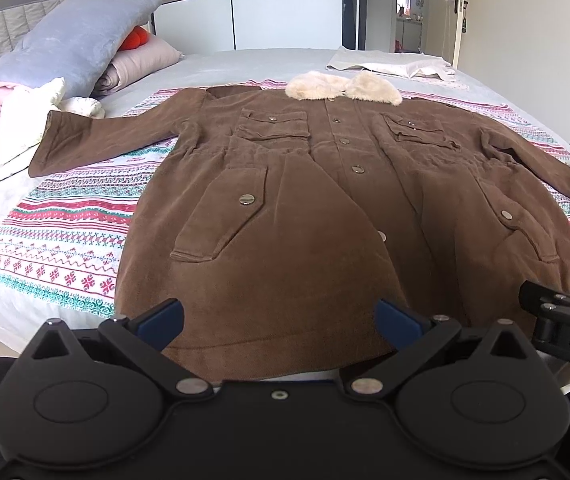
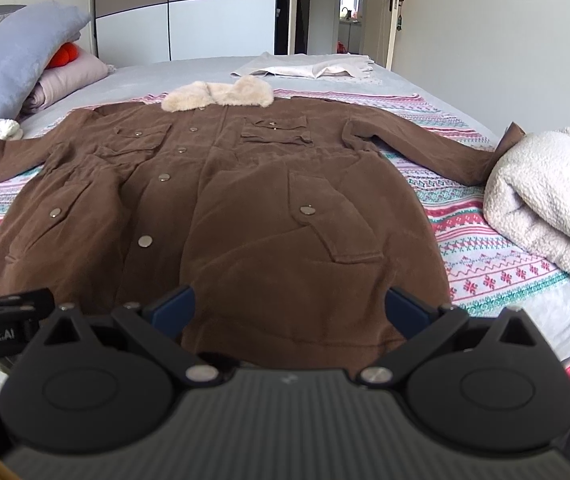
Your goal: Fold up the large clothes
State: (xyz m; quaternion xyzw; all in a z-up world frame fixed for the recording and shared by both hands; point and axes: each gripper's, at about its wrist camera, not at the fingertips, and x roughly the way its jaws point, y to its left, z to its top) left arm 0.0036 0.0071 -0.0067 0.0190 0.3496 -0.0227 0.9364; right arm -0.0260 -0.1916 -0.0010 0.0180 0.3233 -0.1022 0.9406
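A brown coat [image 1: 305, 208] with a cream fur collar [image 1: 343, 87] lies flat, face up and buttoned, on a patterned cloth on the bed, sleeves spread to both sides. It also shows in the right wrist view [image 2: 245, 216], collar [image 2: 219, 96] at the far end. My left gripper [image 1: 281, 320] is open and empty, just above the coat's hem at its left half. My right gripper [image 2: 291, 310] is open and empty above the hem at its right half. Part of the right gripper [image 1: 565, 320] shows at the right edge of the left wrist view.
Pillows and folded bedding [image 1: 69, 52] pile at the bed's head on the left. A folded white garment [image 1: 393, 65] lies at the far side. A cream fleece blanket [image 2: 549, 208] sits on the bed's right, over the coat's sleeve end. The bed's near edge [image 1: 13, 320] runs just below the hem.
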